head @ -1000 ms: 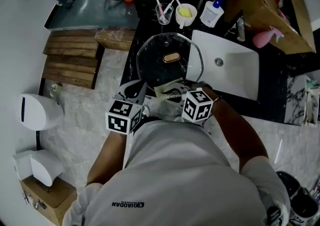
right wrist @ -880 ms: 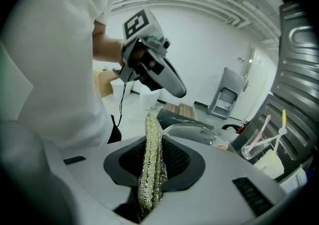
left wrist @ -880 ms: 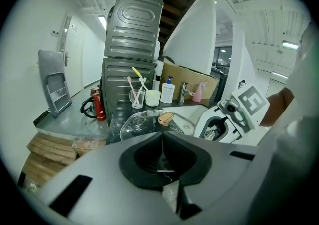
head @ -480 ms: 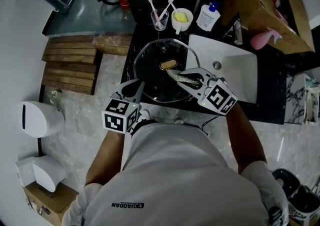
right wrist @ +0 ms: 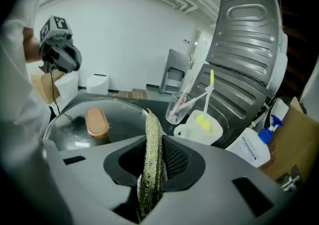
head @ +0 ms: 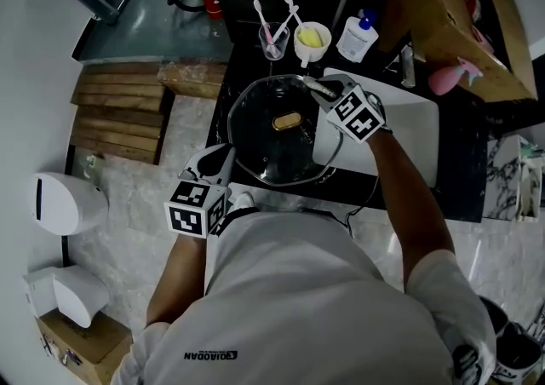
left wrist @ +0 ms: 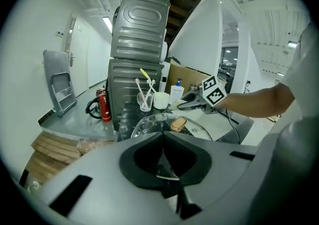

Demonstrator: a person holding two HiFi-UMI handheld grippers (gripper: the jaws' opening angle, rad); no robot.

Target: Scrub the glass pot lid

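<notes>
- We wear a white short-sleeved shirt (head: 289, 290) with small dark lettering (head: 213, 355).
- Our left gripper (head: 223, 153) and right gripper (head: 312, 83) have pale grey shells and black V-shaped jaw pads.
- Each carries a white cube with black square markers: left cube (head: 192, 209), right cube (head: 356, 115).
- A thin dark cable (head: 368, 196) trails from the right gripper.

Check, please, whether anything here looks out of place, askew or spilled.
One thing: the glass pot lid lies on the black counter with its right edge seemingly overhanging the white sink, so it is not fully supported. Nothing looks spilled or damaged.
</notes>
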